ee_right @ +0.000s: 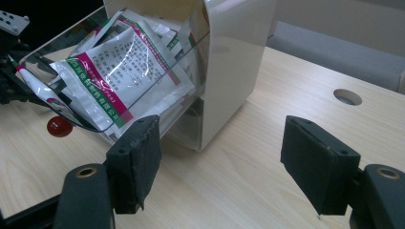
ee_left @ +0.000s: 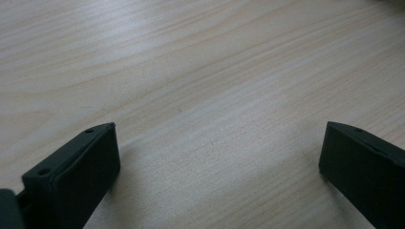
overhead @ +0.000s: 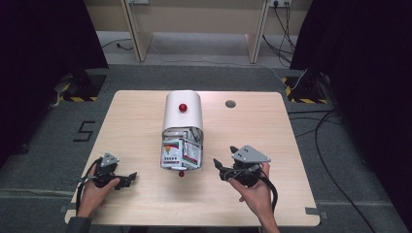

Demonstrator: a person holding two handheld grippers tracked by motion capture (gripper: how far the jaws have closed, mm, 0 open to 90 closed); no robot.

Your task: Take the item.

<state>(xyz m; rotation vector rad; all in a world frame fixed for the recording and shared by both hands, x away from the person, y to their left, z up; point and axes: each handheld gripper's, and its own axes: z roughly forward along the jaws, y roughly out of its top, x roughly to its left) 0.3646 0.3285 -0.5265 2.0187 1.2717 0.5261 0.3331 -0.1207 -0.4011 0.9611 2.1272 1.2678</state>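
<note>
A white box (overhead: 181,112) with a rounded top and a red knob (overhead: 182,107) stands mid-table. Its clear front flap (overhead: 180,154) hangs open, tipped toward me, with several printed sachets (overhead: 180,151) behind it and a second red knob (overhead: 181,173) at its lower edge. In the right gripper view the sachets (ee_right: 114,71) press against the clear flap beside the white box (ee_right: 234,57). My right gripper (overhead: 222,163) is open, a short way right of the flap, nothing between its fingers. Left of the box, my left gripper (overhead: 130,177) rests open over bare wood (ee_left: 200,95).
The wooden table (overhead: 145,111) has a round cable hole (overhead: 230,104) at the back right. Beyond the far edge stand desk legs (overhead: 136,34) and cables (overhead: 286,29) on grey carpet. Black curtains hang at both sides.
</note>
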